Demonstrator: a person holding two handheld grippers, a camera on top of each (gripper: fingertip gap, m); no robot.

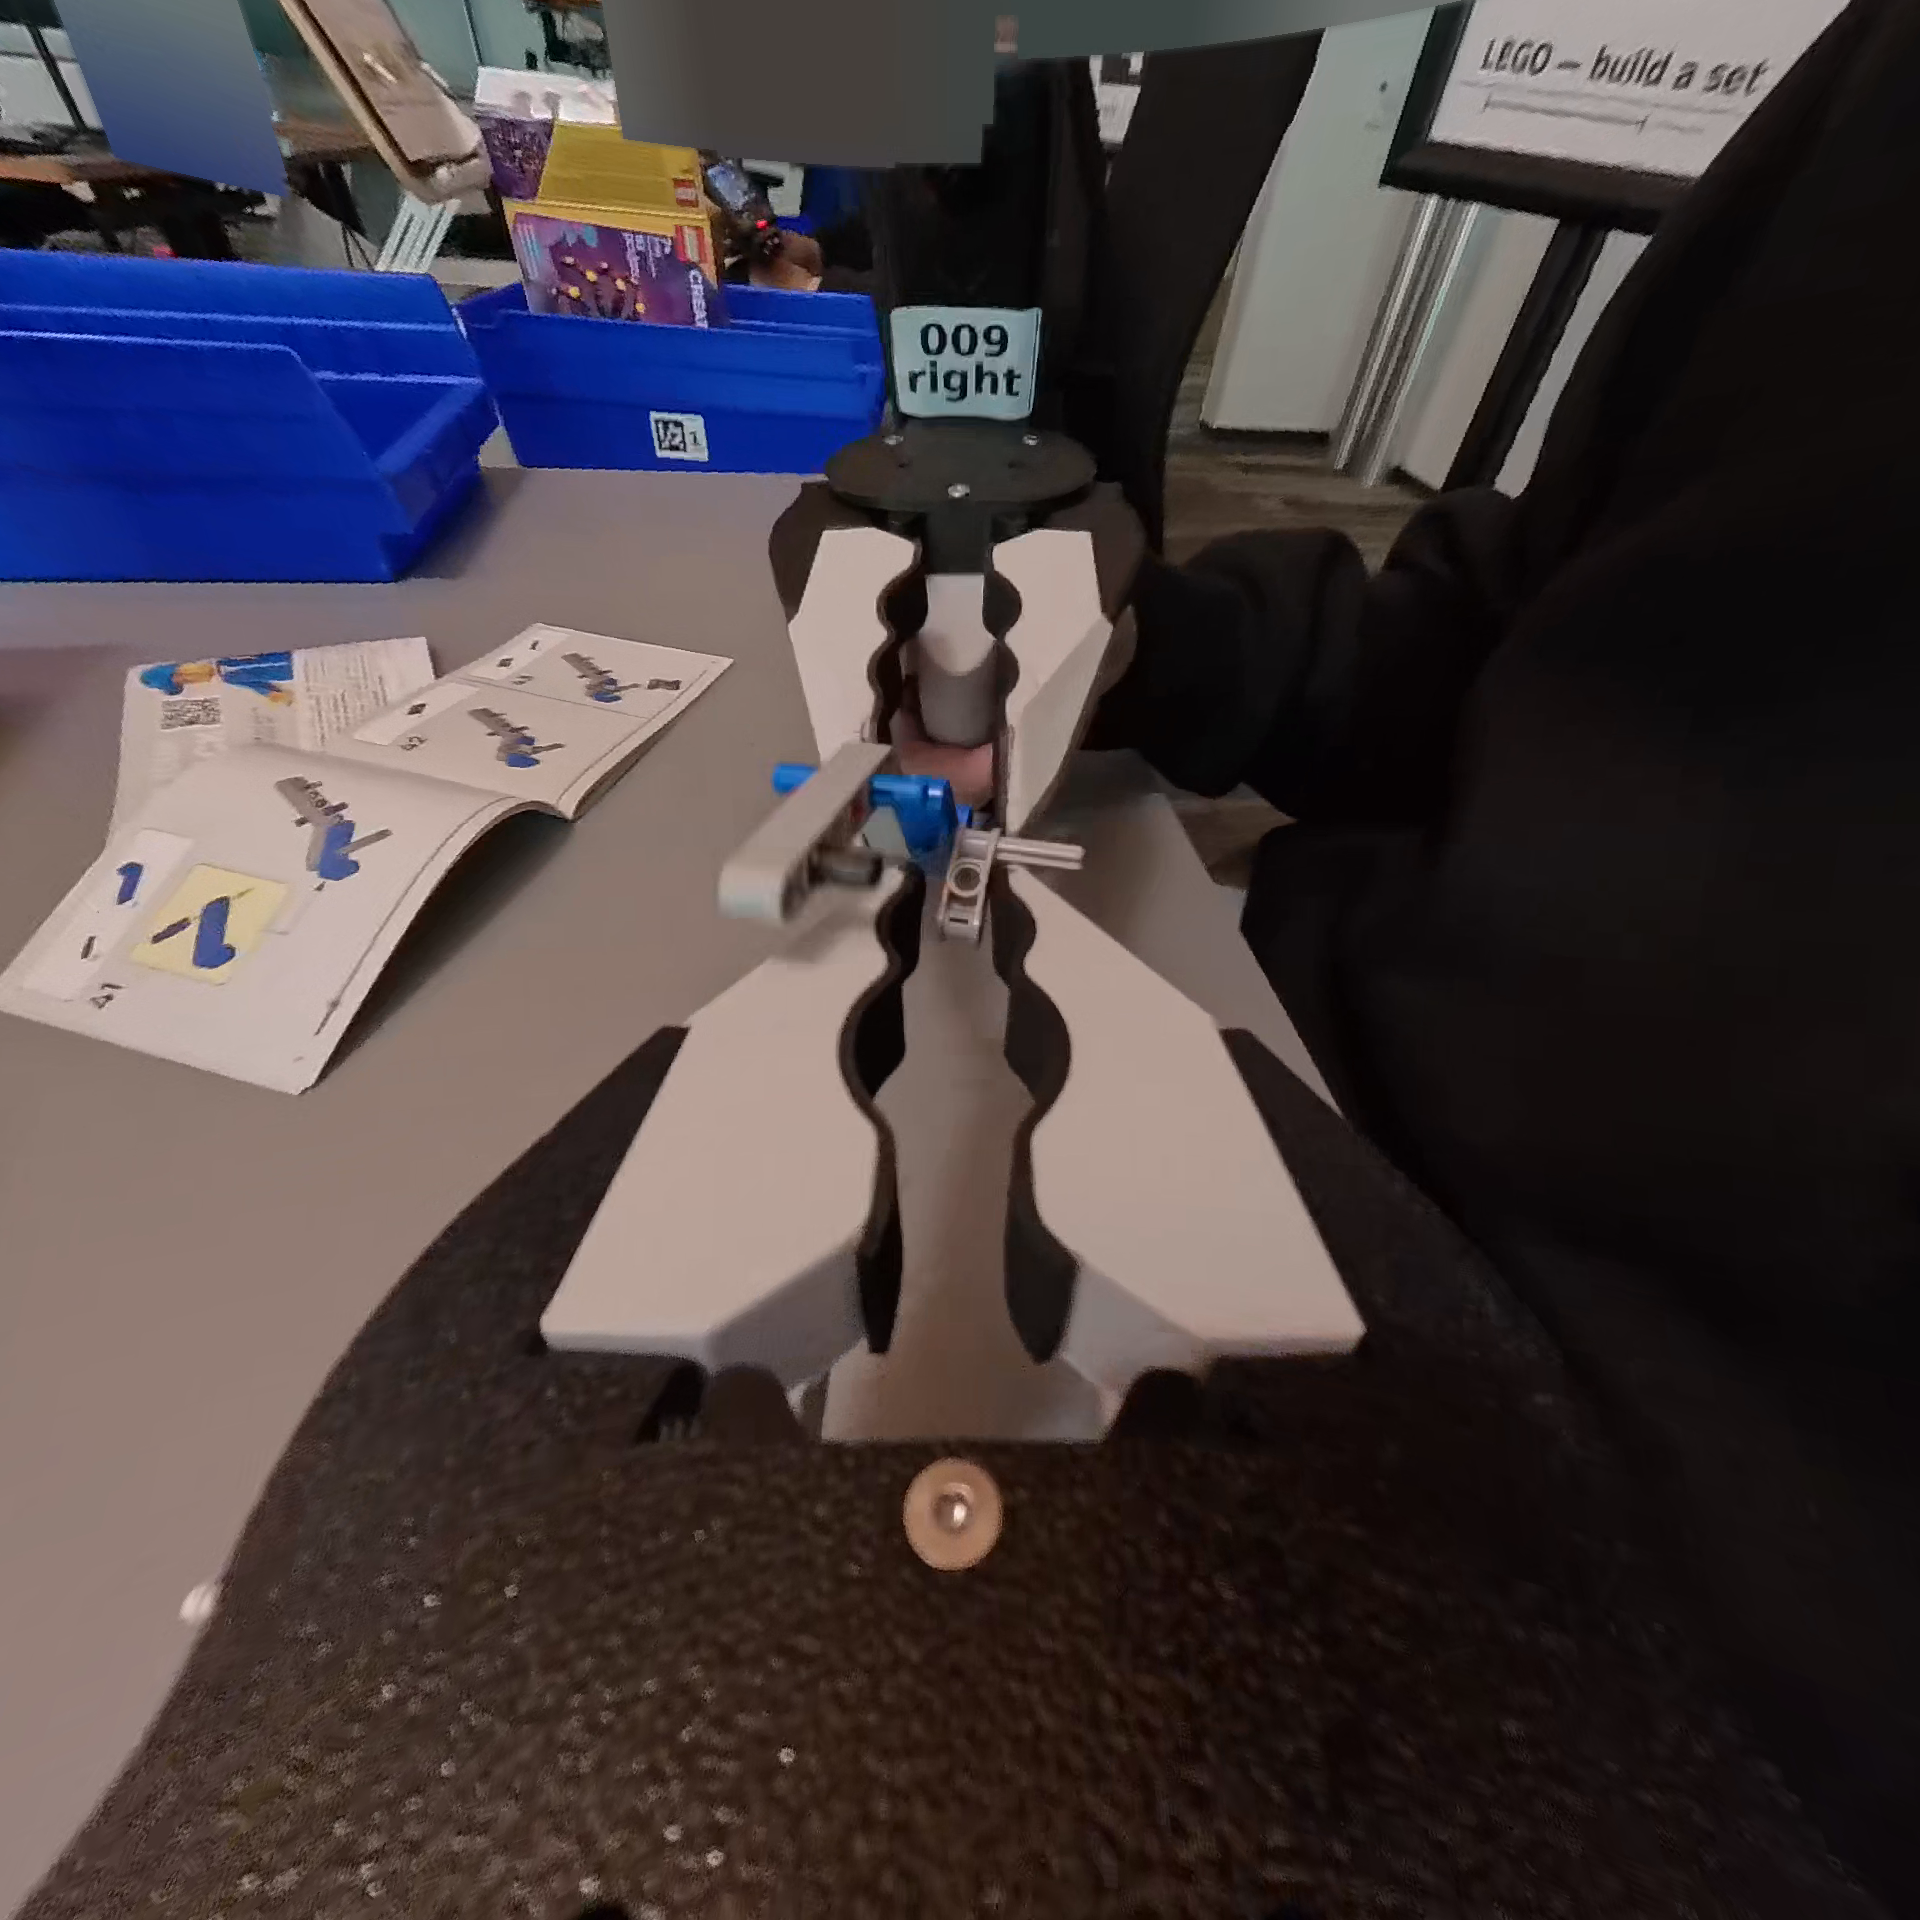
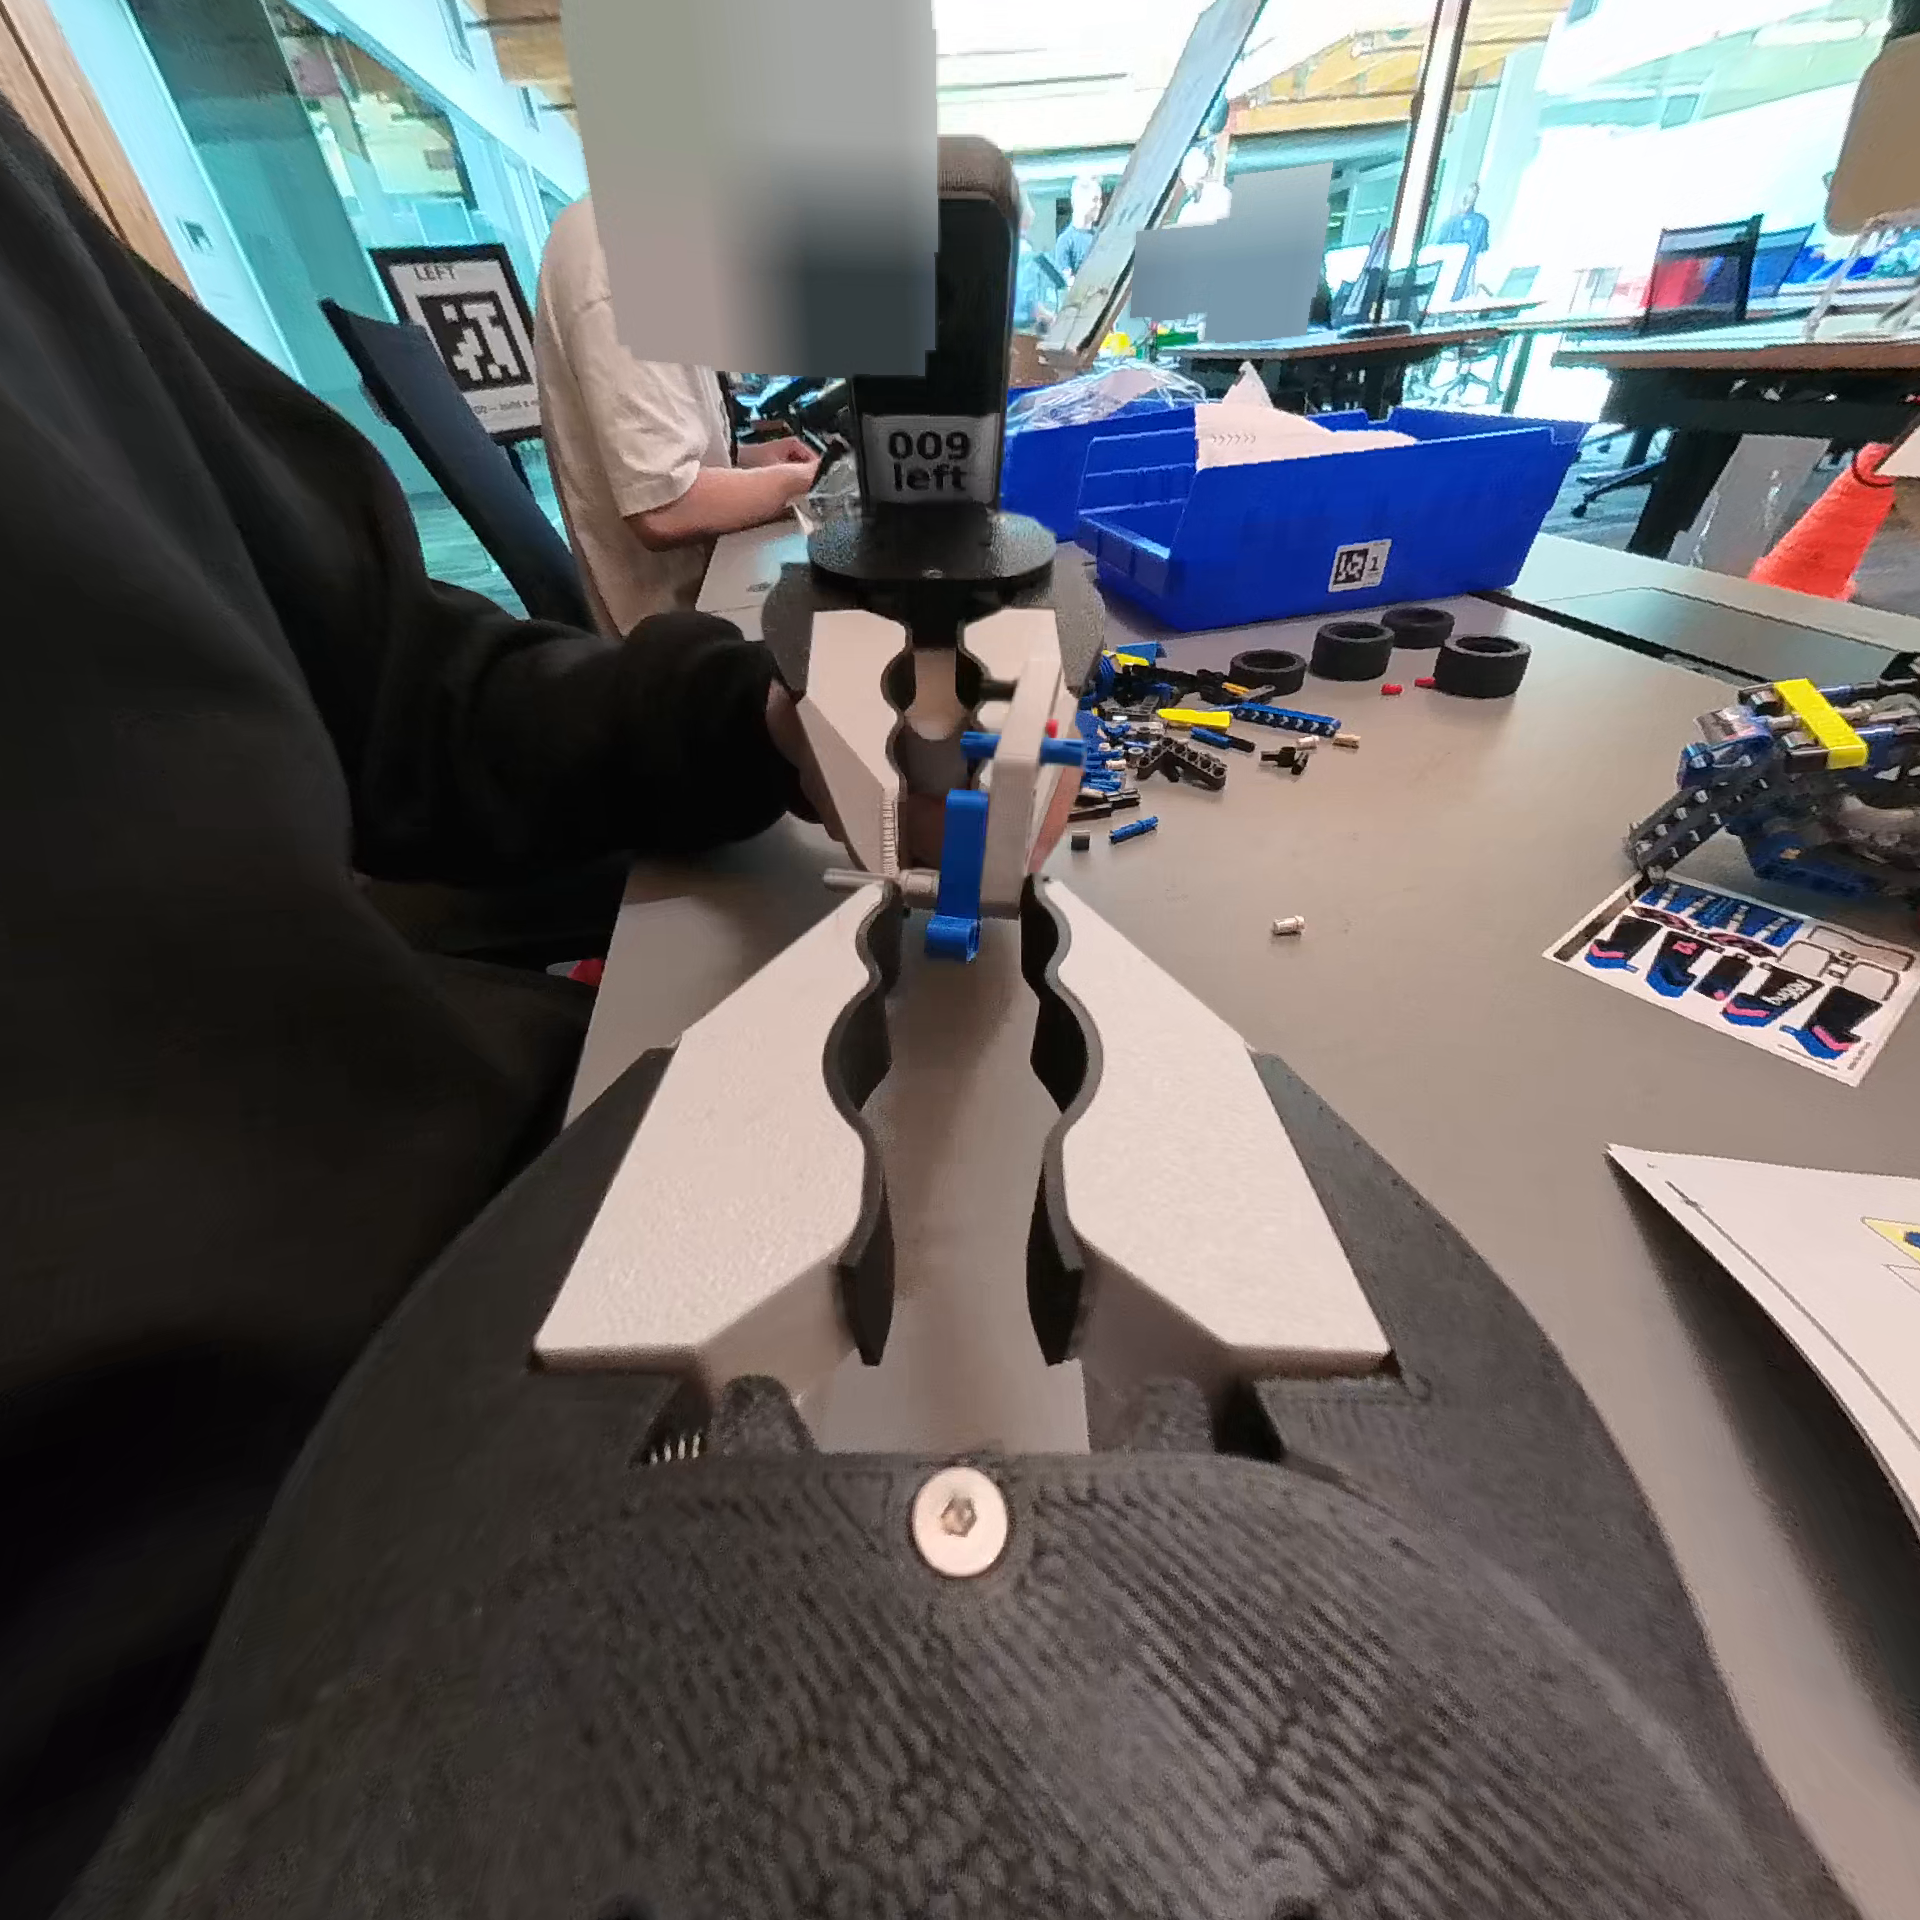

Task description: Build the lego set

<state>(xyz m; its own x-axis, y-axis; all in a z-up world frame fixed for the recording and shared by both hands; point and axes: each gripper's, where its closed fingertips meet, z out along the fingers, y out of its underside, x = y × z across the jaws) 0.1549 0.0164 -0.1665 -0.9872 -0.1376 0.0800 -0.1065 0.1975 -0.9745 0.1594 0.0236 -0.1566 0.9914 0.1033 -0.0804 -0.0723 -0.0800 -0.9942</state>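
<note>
Grey table (image 2: 1455, 935) with loose bricks (image 2: 1195, 738), tyres (image 2: 1351, 649); both tools clenched on small lego assembly (image 1: 883, 831).

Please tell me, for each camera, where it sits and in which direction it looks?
Left wrist view: sits on the left hand-held gripper, faces the right hand-held gripper, instruction booklet, blue bins; black sleeve shows.
Right wrist view: sits on the right hand-held gripper, faces the left hand-held gripper, loose parts, tyres; black sleeve shows.
Shared: the grey-blue Lego assembly between both grippers.
</note>
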